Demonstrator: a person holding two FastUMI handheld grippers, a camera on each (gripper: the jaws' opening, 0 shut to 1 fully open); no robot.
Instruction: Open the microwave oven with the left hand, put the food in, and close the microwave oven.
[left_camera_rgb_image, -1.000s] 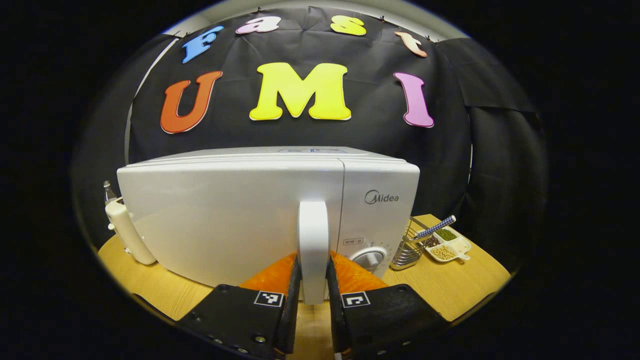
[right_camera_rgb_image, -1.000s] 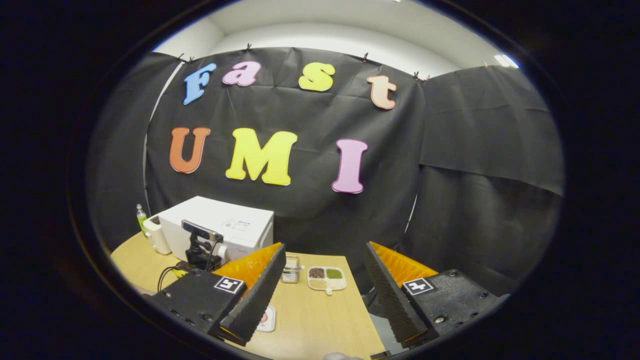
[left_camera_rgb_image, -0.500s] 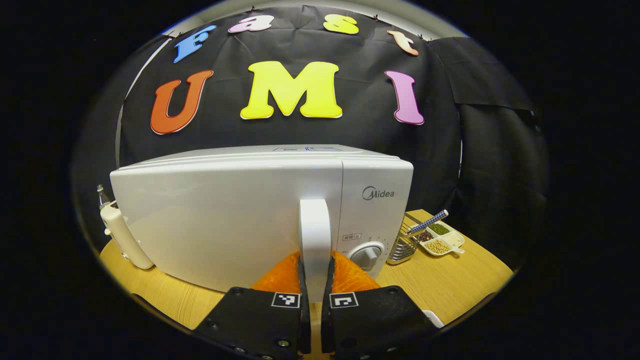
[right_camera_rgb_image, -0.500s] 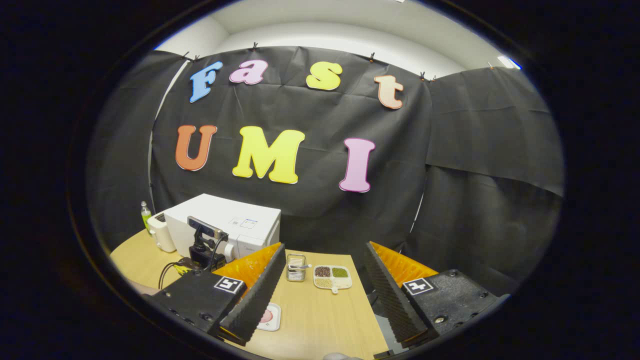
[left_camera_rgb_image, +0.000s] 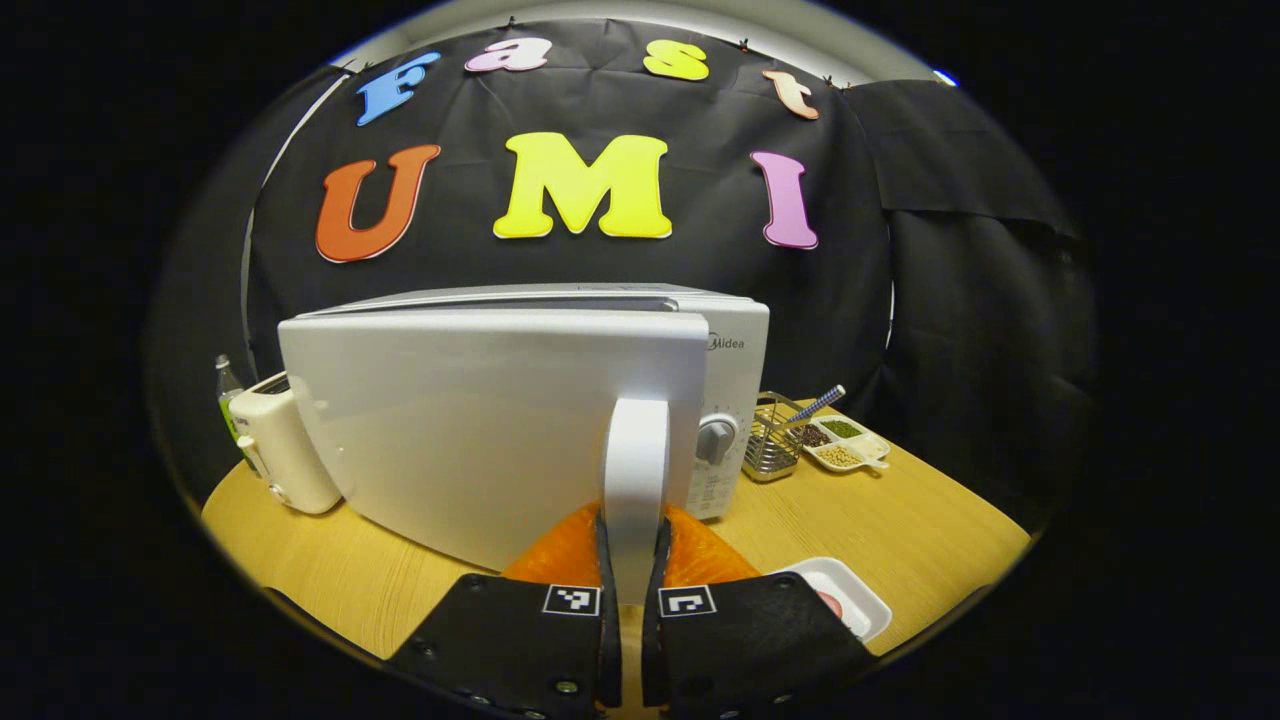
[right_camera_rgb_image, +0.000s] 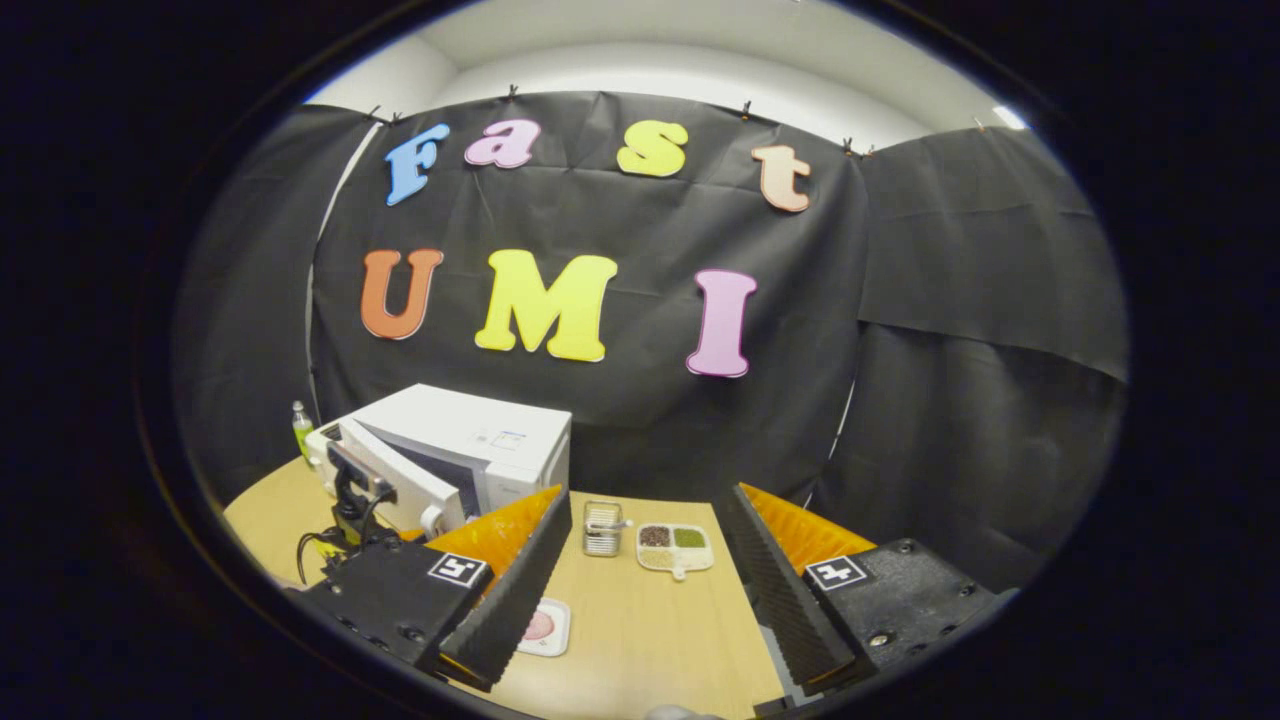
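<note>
White plastic makes the handle, a vertical bar on the free edge of the door, and the left gripper is closed on it: both fingers press its sides just ahead of the camera, with almost no gap left between them. Such a grip from the front lets the hand pull the door along its swing. The door stands partly open from the body of the microwave oven, so the control panel with its knob shows beyond the door's right edge; the opening is probably not wide enough yet for loading.

Right of this gripper and close to it, the small white tray with the food rests on the wooden surface, easy to reach for the other hand.

In the right gripper view, the right gripper hangs above the surface with its jaws wide apart and nothing between them, I think waiting for the pick. The tray lies just beside its left finger, and the microwave oven is farther to the left.
</note>
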